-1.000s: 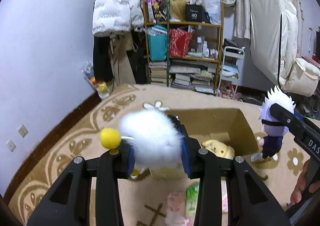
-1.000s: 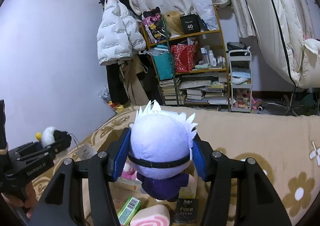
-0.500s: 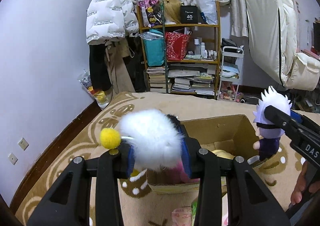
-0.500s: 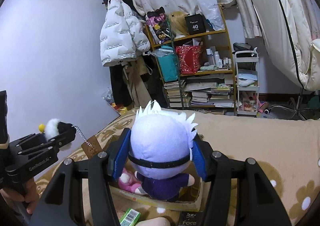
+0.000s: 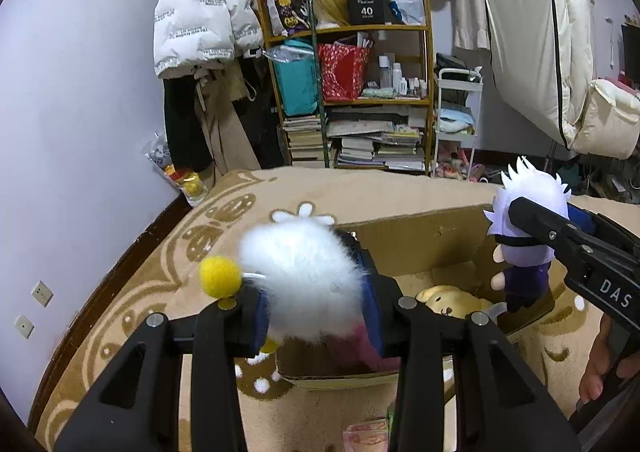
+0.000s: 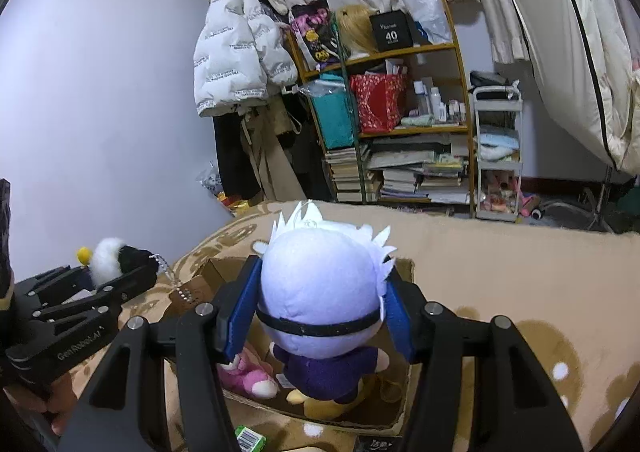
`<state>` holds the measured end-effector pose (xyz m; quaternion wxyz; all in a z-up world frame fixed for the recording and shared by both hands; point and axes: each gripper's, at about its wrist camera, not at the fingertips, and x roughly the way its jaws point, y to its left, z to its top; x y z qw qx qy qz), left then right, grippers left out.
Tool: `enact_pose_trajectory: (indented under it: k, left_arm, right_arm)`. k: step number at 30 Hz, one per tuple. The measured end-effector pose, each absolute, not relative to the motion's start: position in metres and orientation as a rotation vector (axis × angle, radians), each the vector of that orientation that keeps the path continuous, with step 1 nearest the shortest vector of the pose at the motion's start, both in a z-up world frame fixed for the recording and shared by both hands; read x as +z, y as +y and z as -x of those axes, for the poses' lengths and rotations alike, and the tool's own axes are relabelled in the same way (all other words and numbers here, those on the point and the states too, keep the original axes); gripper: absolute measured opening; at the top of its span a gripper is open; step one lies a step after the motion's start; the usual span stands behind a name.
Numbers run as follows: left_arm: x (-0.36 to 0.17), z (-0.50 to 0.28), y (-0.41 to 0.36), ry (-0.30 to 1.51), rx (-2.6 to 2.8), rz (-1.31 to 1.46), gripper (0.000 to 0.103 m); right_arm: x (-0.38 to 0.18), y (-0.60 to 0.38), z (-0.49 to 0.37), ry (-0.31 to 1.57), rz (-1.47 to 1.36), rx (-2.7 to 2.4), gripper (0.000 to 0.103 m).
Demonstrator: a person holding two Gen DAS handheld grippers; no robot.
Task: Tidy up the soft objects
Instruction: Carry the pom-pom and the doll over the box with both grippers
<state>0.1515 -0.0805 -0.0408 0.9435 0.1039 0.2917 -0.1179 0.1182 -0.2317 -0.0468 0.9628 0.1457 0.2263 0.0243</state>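
Observation:
My left gripper (image 5: pixel 318 312) is shut on a fluffy white-and-black plush ball (image 5: pixel 300 280) with a yellow pom-pom (image 5: pixel 220 277), held above the near left edge of an open cardboard box (image 5: pixel 420 240); it also shows in the right wrist view (image 6: pixel 116 261). My right gripper (image 6: pixel 318 316) is shut on a white-haired plush doll (image 6: pixel 320 304) in purple clothes, hanging over the box (image 6: pixel 400 404); the doll also shows in the left wrist view (image 5: pixel 524 236). Inside the box lie a yellow plush (image 5: pixel 448 300) and a pink plush (image 6: pixel 248 376).
The box sits on a beige patterned rug (image 5: pixel 180 272). A green packet (image 6: pixel 248 440) and a black packet (image 6: pixel 376 444) lie in front of the box. A cluttered bookshelf (image 5: pixel 368 92), hanging coats (image 5: pixel 200 20) and a white cart (image 5: pixel 456 124) line the far wall.
Both grippers have moved forward with their plush toys; the box has come closer and lower in view, and both toys now hang over it. Both grips stay shut.

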Motion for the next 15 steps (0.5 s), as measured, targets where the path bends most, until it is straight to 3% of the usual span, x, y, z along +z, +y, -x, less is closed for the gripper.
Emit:
enact_pose_trajectory:
  k: [15]
  left_arm:
    - [-0.075,-0.163,-0.089,0.710,-0.259,-0.240,0.037]
  right_arm:
    - [-0.061,-0.229,-0.127,0.509,-0.258,0.054,0.061]
